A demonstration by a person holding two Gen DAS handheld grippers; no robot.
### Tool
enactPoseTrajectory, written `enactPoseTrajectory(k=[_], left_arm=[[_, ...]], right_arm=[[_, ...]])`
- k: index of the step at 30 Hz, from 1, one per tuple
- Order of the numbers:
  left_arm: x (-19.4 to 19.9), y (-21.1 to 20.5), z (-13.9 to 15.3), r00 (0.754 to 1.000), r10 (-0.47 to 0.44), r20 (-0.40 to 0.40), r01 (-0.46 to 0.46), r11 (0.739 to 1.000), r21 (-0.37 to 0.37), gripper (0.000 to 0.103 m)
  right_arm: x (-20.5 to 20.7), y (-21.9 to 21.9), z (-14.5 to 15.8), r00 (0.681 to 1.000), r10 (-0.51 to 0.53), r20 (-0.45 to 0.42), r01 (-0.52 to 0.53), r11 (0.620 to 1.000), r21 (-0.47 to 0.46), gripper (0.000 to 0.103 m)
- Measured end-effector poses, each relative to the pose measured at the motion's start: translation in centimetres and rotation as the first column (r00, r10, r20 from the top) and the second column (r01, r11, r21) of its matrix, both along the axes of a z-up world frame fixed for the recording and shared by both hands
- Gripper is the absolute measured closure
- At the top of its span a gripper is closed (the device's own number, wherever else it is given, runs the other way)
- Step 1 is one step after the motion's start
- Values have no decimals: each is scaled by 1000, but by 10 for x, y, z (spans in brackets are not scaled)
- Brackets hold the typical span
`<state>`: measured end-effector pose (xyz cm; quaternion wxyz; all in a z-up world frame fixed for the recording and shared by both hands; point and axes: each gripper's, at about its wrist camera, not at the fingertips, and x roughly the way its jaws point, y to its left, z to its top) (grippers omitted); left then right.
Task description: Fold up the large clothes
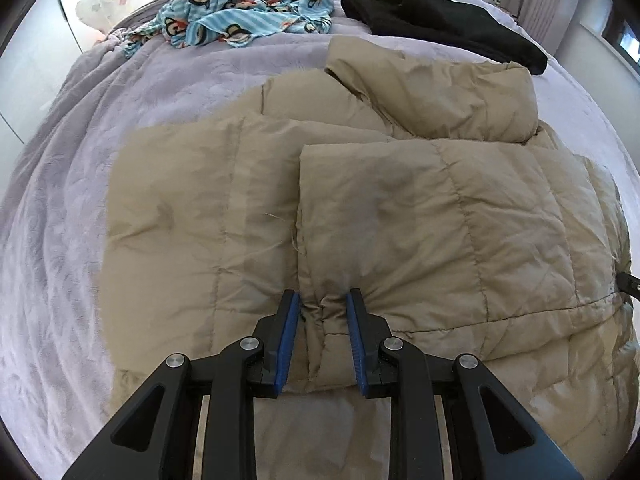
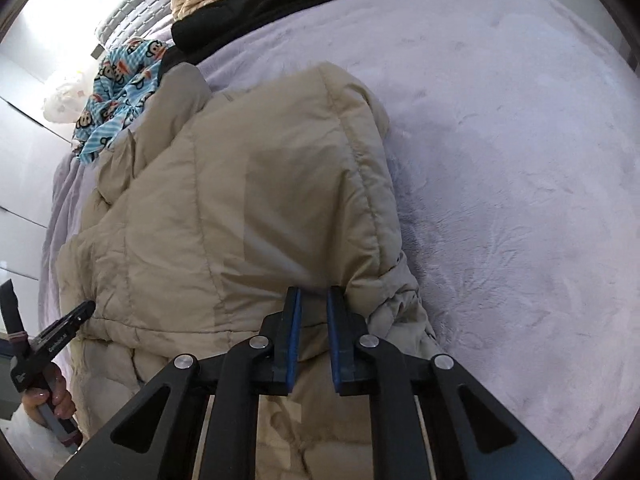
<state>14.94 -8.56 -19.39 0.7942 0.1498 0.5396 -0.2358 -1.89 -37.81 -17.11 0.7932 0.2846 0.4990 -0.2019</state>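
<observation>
Both jaws (nearly closed) on jacket [image 1: 400, 208]

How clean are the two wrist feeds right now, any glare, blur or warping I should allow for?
Left wrist view: sharp, evenly lit, heavy fisheye bending of the lavender blanket at the rim; the tan puffer jacket reads clearly. Right wrist view: blown-out glare at upper left, dark vignette in the corners, soft shadow beside the jacket, no obvious blur.
</observation>
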Motion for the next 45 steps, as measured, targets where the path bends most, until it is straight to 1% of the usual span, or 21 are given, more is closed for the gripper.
enactPoseTrajectory(k=[6, 18, 19, 20, 21, 22, 23, 24, 29, 30, 31, 32, 33, 35, 37, 39, 41, 43, 45], left_arm=[[-6, 5, 13, 1000, 26, 8, -27, 999, 42, 76], [-37, 8, 26, 998, 63, 18, -64, 994, 85, 76], [-41, 9, 26, 998, 65, 16, -66, 994, 87, 57], [-43, 9, 26, 998, 67, 13, -68, 994, 90, 11], [-47, 11, 27, 997, 80, 18, -82, 992, 92, 0], [-54, 14, 32, 995, 91, 49, -94, 993, 76, 0], [-57, 14, 35, 995, 82, 54, -85, 994, 69, 0], [-63, 13, 36, 997, 67, 46, -71, 995, 73, 0], [-81, 12, 32, 997, 79, 10, -80, 992, 98, 0], [-85, 12, 33, 997, 81, 8, -82, 992, 98, 0], [-90, 11, 35, 996, 88, 5, -88, 991, 96, 0], [-94, 11, 36, 996, 94, 2, -93, 991, 98, 0], [-95, 11, 37, 995, 96, 0, -96, 990, 99, 0], [-103, 10, 38, 995, 104, -12, -102, 990, 101, 0], [-115, 8, 40, 994, 109, -16, -107, 988, 114, 0], [-124, 9, 44, 993, 120, -20, -117, 986, 118, 0], [-130, 11, 49, 991, 134, -14, -132, 984, 119, 0], [-139, 15, 54, 986, 167, 20, -168, 975, 145, 0], [-145, 22, 54, 982, 187, 19, -188, 969, 160, 0]], right_arm=[[-23, 8, 16, 999, -27, 18, 26, 998, 49, 86], [-51, 21, 18, 1000, -18, -7, 19, 994, 110, 85], [-52, 22, 19, 1000, -16, -6, 16, 993, 113, 84], [-54, 22, 20, 1000, -14, -5, 14, 993, 116, 83], [-55, 22, 21, 1000, -13, -2, 13, 993, 118, 82], [-57, 23, 23, 1000, -12, 2, 11, 993, 119, 82], [-57, 24, 24, 1000, -10, 5, 9, 993, 119, 82], [-58, 24, 26, 1000, -5, 9, 4, 993, 119, 81], [-66, 27, 28, 1000, 5, 9, -6, 991, 130, 80], [-67, 27, 28, 1000, 5, 8, -6, 991, 132, 78], [-69, 28, 28, 1000, 5, 7, -6, 991, 135, 75], [-72, 28, 28, 1000, 6, 0, -6, 990, 141, 64], [-74, 29, 27, 1000, 9, -13, -7, 989, 146, 47], [-78, 32, 26, 999, 23, -28, -18, 987, 157, 35], [-82, 37, 27, 999, 37, -36, -31, 987, 159, 34], [-87, 39, 27, 997, 54, -48, -45, 985, 167, 25], [-93, 41, 29, 997, 63, -47, -54, 983, 178, 21], [-99, 42, 30, 996, 74, -57, -63, 982, 179, 21], [-105, 43, 29, 995, 73, -66, -60, 981, 184, 20]])
